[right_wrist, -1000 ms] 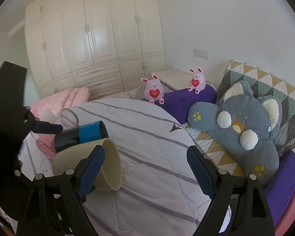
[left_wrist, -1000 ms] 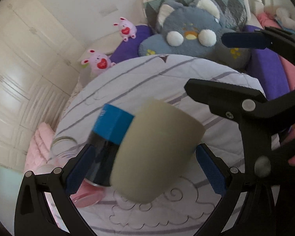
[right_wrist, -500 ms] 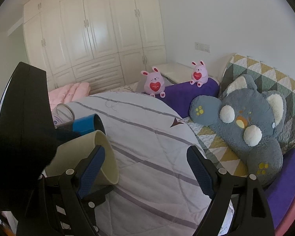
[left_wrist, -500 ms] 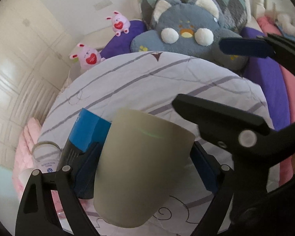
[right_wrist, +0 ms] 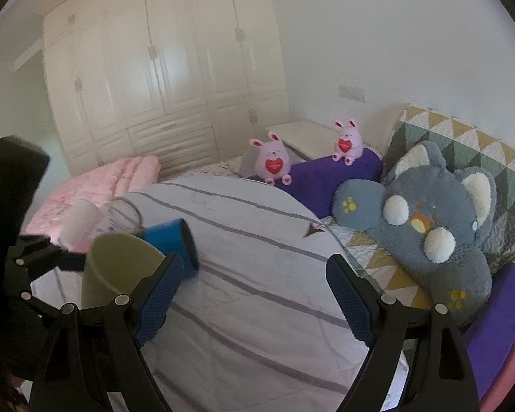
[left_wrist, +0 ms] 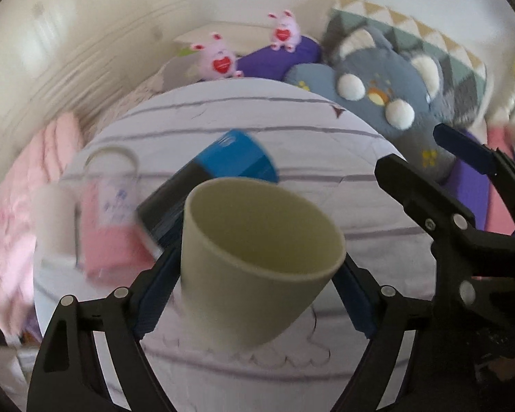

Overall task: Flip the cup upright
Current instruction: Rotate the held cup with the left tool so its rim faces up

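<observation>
So, left gripper [left_wrist: 254, 285] has its jaws clamped on the sides of the beige cup [left_wrist: 257, 257], bottom centre of the left wrist view, mouth tipped up toward the camera, held in the air over the bed [left_wrist: 326, 144]. I'd say gripping the sides leaves the base free to set down, so the flip looks nearly done. Right gripper [right_wrist: 254, 295] just hangs there with jaws spread wide, nothing in them. Behind the cup lies a blue and black tumbler [left_wrist: 223, 171], and a pink-bottomed clear cup [left_wrist: 110, 213] sits middle left.
</observation>
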{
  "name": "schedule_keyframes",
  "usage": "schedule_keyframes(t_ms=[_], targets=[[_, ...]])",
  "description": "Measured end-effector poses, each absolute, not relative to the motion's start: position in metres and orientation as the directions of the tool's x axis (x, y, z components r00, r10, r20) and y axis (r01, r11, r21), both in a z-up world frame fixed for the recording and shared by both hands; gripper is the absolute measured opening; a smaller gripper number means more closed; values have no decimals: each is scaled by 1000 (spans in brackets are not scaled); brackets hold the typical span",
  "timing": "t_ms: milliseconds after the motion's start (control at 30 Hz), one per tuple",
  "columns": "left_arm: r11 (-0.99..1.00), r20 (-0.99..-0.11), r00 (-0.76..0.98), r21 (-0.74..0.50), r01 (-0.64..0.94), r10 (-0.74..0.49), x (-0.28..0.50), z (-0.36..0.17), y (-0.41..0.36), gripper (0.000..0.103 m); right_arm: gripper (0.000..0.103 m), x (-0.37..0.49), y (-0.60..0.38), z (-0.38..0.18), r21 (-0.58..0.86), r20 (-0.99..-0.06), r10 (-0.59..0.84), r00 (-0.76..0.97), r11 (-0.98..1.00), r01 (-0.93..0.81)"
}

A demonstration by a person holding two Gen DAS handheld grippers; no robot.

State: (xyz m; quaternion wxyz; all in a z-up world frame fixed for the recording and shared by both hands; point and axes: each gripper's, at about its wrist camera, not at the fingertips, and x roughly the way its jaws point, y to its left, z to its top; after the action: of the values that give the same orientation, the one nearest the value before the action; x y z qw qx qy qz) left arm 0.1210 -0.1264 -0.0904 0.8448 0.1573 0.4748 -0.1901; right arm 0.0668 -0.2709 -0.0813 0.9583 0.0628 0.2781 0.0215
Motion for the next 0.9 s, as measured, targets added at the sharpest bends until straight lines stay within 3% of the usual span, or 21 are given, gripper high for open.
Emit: schedule_keyframes(t_ms=[267, 633, 900], targets=[[931, -863, 452, -54, 361, -225, 101, -89, -83, 84, 86, 57, -237, -71, 117, -514, 128, 848, 990, -79], [938, -855, 478, -27, 345, -200, 63, -65, -51, 84, 86, 38, -214, -54, 101, -503, 151, 851, 988, -116], [958, -910, 386, -41, 285, -154, 46, -67, -18, 84, 86, 32, -197, -57, 113, -528, 208, 823, 978, -174]])
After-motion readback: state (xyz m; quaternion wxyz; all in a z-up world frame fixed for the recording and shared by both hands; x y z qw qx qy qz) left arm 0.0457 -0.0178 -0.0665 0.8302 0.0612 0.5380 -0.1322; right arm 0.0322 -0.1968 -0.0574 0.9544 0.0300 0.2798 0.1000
